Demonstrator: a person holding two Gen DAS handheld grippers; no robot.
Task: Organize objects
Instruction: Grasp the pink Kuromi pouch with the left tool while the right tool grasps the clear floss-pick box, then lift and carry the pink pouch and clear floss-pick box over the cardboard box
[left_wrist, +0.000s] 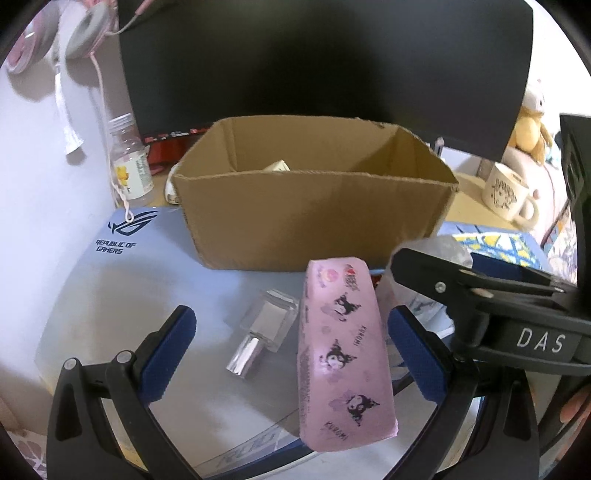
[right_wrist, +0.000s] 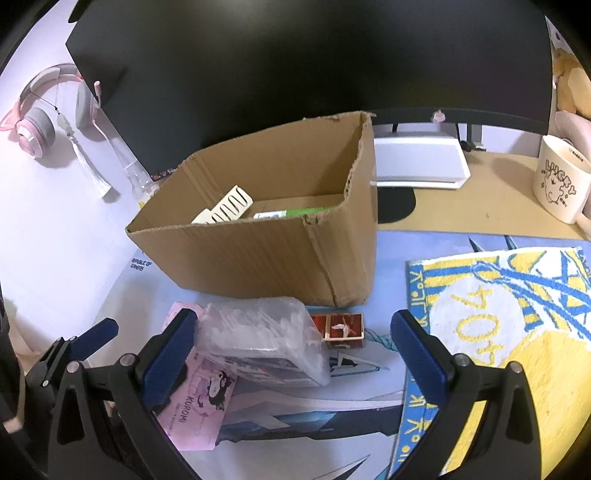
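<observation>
A pink Kuromi tissue pack (left_wrist: 345, 347) lies on the desk mat between the fingers of my left gripper (left_wrist: 293, 350), close to the right pad and gripped by neither; the gripper is open. A small glass bottle (left_wrist: 264, 332) with a silver cap lies just left of the pack. My right gripper (right_wrist: 295, 350) is open too. A clear plastic-wrapped pack (right_wrist: 258, 339) sits between its fingers against the left pad, partly on top of the pink pack (right_wrist: 199, 402). A small red box (right_wrist: 343, 326) lies beyond. The open cardboard box (right_wrist: 266, 243) stands behind, holding white items and a green one.
A black monitor (right_wrist: 314, 62) rises behind the cardboard box. A yellow-and-blue towel (right_wrist: 509, 325) covers the mat at right, with a cream mug (right_wrist: 559, 181) beyond it. A plastic bottle (left_wrist: 131, 162) and pink headphones (right_wrist: 33, 118) are at the left by the wall.
</observation>
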